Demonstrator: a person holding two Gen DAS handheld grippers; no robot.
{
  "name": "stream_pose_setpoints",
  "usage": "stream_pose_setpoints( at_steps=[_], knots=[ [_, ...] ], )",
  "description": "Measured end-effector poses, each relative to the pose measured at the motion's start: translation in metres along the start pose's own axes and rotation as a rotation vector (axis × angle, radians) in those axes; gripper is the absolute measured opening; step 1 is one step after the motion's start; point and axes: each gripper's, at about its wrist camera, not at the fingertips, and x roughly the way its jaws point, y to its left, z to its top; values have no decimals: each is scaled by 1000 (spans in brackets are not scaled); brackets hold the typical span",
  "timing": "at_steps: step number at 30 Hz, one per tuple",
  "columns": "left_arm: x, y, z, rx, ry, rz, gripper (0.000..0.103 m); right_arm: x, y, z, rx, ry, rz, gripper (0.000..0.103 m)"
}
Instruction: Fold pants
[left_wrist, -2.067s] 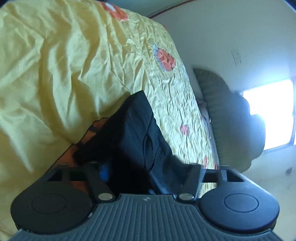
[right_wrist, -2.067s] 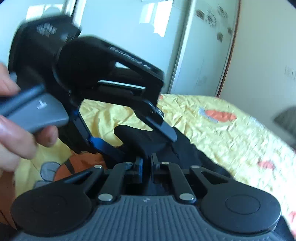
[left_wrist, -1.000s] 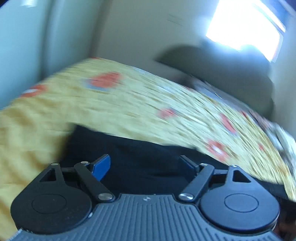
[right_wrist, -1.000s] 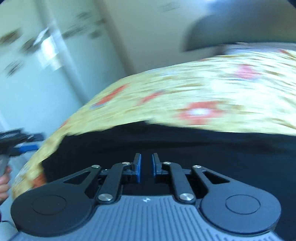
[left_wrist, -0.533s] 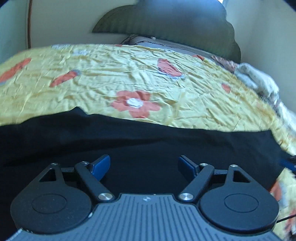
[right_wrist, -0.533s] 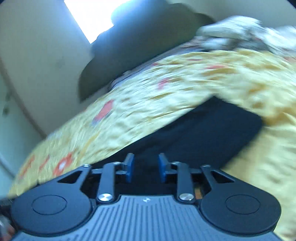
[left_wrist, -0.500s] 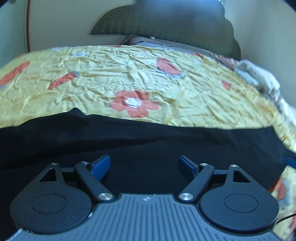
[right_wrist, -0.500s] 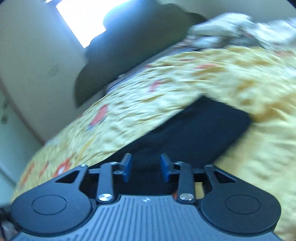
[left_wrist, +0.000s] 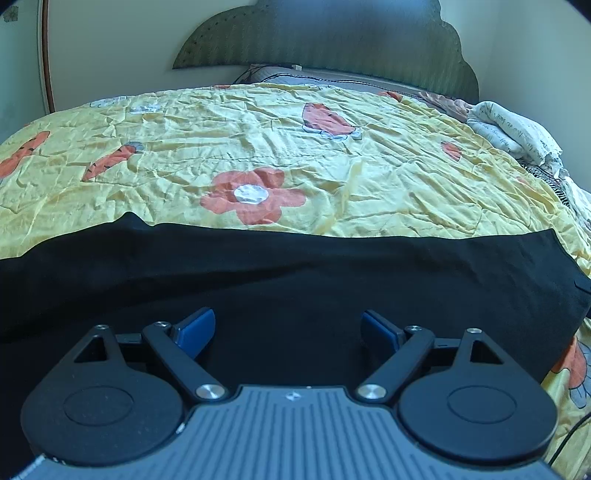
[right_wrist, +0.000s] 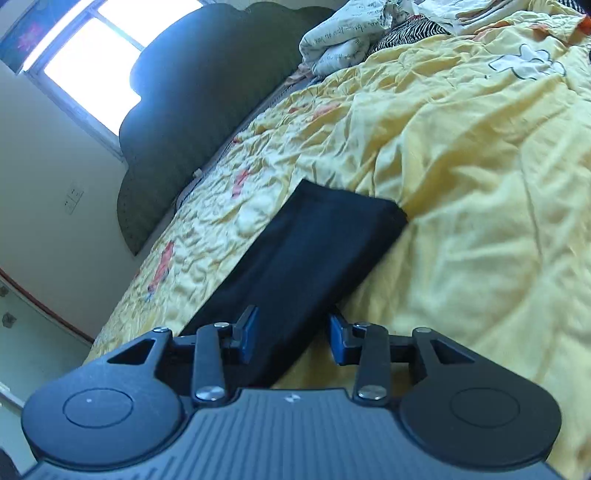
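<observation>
Window (right_wrist: 92, 48) appears only in right view, above pants (right_wrist: 306, 254).

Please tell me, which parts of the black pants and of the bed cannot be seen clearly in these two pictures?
- Left wrist view: the near part of the black pants is hidden behind the tongs' body; their left end is cut off by the picture edge.
- Right wrist view: the near end of the pants disappears behind the right tongs.
- Both views: waistband, pockets and seams are lost in the dark cloth.
- Right wrist view: print on the white bedding is too small to read.
</observation>
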Motion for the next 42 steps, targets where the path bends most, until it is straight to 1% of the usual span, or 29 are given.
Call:
stream_pose_setpoints(
  at_steps=[3, 6, 10, 14, 17, 19, 22, 23, 25, 27, 30, 32, 34, 38, 40, 42],
  knots=[
    [1, 0, 2, -9, 3, -5, 88, 5, -9, 7, 61, -32, 29, 38],
    [1, -1, 4, -24, 6, -16, 88, 8, -20, 14, 147, -66, 58, 38],
    [1, -7, 7, -29, 12, -38, 88, 17, -24, 22, 209, -98, 56, 38],
    [1, -17, 13, -15, 21, -72, 88, 27, -25, 29, 213, -133, 51, 37],
    [1, -24, 18, -24, 21, -91, 92, 33, -20, 33, 179, -122, 17, 31],
    [2, -28, 20, -30, 16, -93, 93, 33, -16, 34, 140, -116, -1, 15],
    [7, -32, 25, -39, 41, -117, 93, 29, -10, 34, 77, -126, -12, 9],
    [10, -32, 26, -52, 55, -136, 93, 28, -6, 35, 44, -129, -19, 8],
    [18, -29, 29, -109, 105, -211, 93, 26, 7, 34, -48, -137, -43, 6],
    [28, -21, 31, -218, 160, -307, 92, 24, 25, 30, -174, -153, -65, 6],
    [35, -12, 32, -346, 171, -391, 92, 20, 56, 18, -359, -163, -68, 6],
    [40, -9, 33, -413, 197, -466, 92, 19, 73, 10, -442, -155, -51, 6],
    [45, -11, 33, -476, 230, -557, 92, 21, 83, 4, -472, -141, -30, 6],
    [56, -27, 33, -541, 278, -687, 93, 26, 88, -5, -483, -117, -13, 6],
    [63, -41, 34, -540, 300, -722, 93, 25, 88, -11, -489, -100, -3, 6],
    [69, -57, 36, -532, 310, -756, 93, 22, 95, -20, -538, -92, 4, 6]
  ],
)
